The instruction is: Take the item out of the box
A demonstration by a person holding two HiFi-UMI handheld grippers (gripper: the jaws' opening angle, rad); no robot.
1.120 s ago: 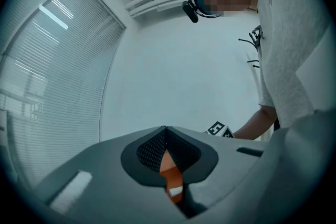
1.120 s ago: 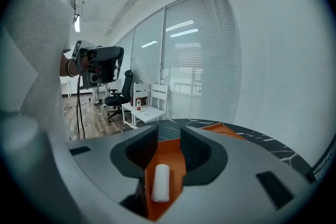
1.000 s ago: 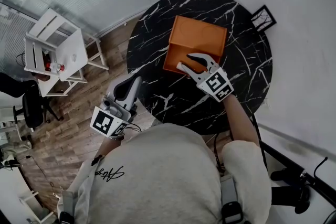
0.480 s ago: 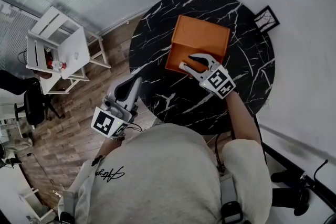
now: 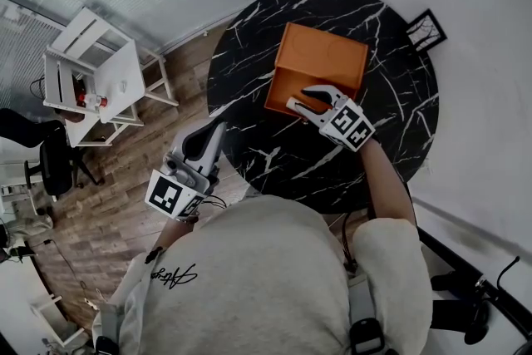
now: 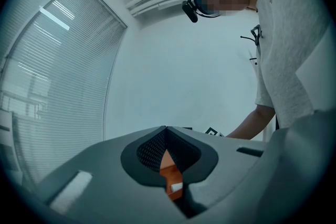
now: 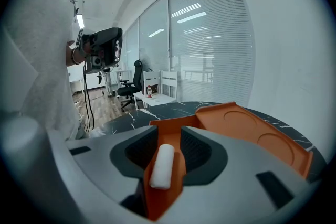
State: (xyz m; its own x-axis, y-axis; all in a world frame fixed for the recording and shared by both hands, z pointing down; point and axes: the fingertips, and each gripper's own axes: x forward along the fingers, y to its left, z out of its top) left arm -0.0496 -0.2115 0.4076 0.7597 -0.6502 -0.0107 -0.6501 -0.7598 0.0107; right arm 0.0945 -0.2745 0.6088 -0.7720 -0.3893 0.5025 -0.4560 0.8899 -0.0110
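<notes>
Holding over the box (image 5: pixel 322 56), R gripper (image 5: pixel 301 98) has barely moved: jaws apart astride the white roll (image 7: pixel 161 165), prob. no grip yet. L gripper (image 5: pixel 214 135) closed, empty, well clear of box.

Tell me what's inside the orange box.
A white roll lies inside, between the open jaws of the right hand-held gripper. The box floor under them is covered.

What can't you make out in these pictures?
- Head view: the right gripper covers the box opening; the white roll shows only in the right gripper view.
- Left gripper view: its jaws hide nearly all the table.
- Head view: the bottle is too small to identify.
</notes>
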